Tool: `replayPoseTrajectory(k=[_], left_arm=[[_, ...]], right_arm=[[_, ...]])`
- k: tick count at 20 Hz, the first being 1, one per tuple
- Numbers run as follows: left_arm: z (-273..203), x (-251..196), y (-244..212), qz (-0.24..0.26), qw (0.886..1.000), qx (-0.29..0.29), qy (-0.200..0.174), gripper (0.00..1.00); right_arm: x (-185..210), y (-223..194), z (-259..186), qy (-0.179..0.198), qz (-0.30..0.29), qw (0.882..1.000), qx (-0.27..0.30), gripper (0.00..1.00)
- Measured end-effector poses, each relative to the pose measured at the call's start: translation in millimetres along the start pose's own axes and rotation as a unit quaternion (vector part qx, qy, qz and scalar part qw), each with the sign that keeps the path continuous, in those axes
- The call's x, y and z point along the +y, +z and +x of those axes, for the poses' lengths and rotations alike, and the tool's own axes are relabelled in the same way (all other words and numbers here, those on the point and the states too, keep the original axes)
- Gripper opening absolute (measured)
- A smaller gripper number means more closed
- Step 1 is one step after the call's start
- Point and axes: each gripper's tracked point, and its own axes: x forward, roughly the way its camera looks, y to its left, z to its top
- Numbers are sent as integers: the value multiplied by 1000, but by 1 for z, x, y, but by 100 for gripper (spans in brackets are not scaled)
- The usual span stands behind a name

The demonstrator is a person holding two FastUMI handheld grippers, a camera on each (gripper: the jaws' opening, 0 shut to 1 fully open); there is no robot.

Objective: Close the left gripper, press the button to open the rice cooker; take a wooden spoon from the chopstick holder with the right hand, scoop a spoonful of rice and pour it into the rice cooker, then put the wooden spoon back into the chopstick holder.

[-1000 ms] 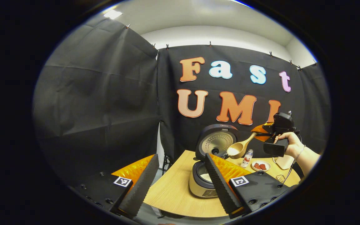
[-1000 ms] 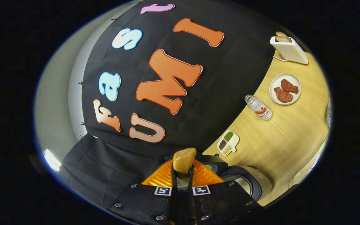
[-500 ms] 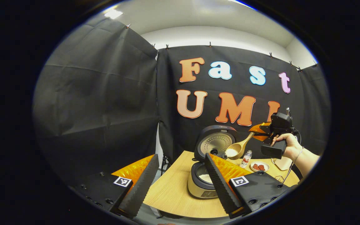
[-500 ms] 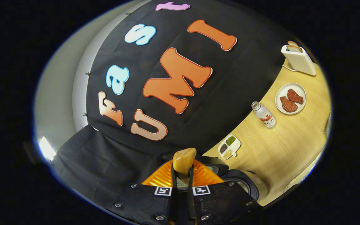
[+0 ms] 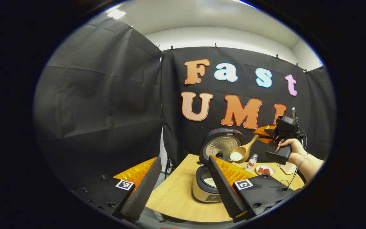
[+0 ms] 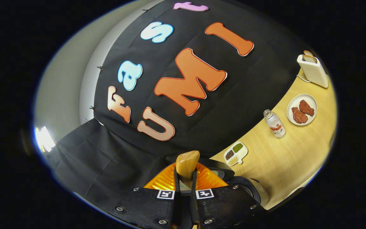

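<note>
Rice cooker (image 5: 209, 186) is seen on the counter (image 5: 176, 197) with its lid raised and white rice in the pot. Left gripper (image 5: 183, 183) is held spread wide, nothing between its fingers. Wooden spoon (image 5: 242, 152), loaded with rice, is held above and just right of the cooker's lid. Right gripper (image 6: 185, 194) is clamped on the spoon's handle. Bottle (image 6: 274, 124) and plate (image 6: 302, 109) are seen further right on the counter.

1 rice cooker (image 5: 206, 187), 1 wooden spoon (image 5: 242, 152), 1 bottle (image 6: 274, 123), 1 plate (image 6: 310, 115), 1 toaster (image 6: 312, 70), 1 4-section dish (image 6: 235, 153)
</note>
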Motion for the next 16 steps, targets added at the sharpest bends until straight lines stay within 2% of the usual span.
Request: replayPoseTrajectory(k=[16], left_arm=[[-5,3,1,2,1000,-1,-1,97]], right_arm=[[17,-6,-12,15,-95,995,-15,10]])
